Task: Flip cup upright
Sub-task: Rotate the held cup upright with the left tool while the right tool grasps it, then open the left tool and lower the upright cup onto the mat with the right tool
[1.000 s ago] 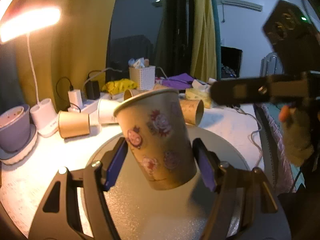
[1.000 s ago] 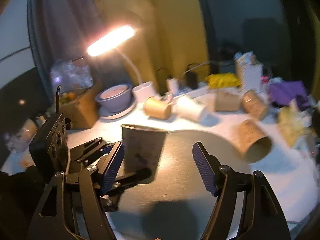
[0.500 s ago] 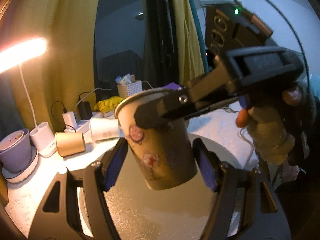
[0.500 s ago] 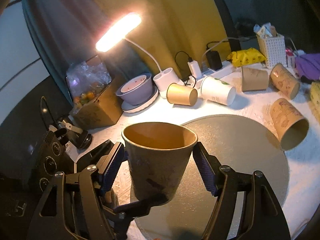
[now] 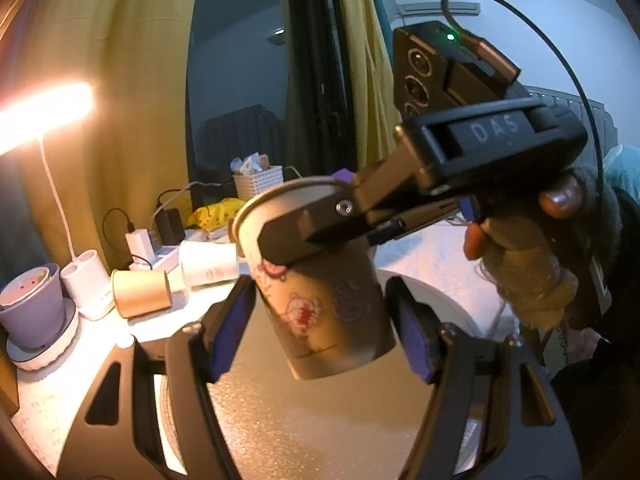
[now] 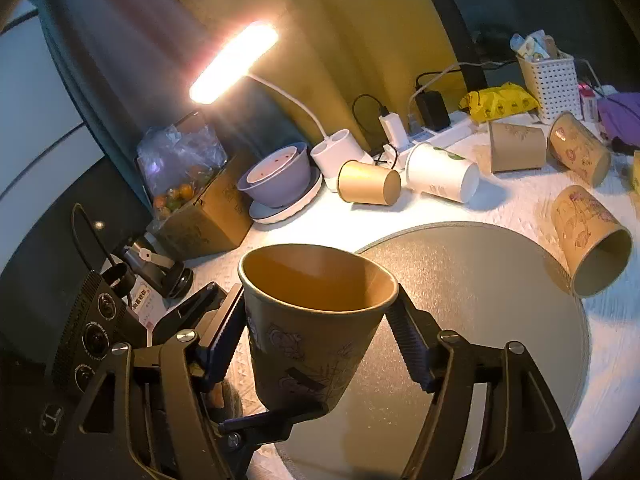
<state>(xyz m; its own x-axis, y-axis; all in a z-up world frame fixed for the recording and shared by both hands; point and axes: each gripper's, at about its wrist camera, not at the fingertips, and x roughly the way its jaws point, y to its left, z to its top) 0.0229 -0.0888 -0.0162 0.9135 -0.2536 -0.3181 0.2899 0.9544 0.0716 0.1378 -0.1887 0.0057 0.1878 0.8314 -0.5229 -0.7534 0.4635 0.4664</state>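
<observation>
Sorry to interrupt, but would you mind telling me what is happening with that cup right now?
A person holds a gripper in each hand, and both are around one floral paper cup, raised above the round grey mat. The cup sits mouth up, slightly tilted. The right gripper is closed on its upper wall near the rim, while the left gripper flanks its lower body. Other cups lie on their sides behind.

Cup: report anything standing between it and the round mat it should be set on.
Nothing visible does. The cup hangs mouth-up over the round mat's near-left part, and the surface beneath looks bare. A lying patterned cup sits at the mat's far right edge, well aside. Only the left claw is low by the base.
</observation>
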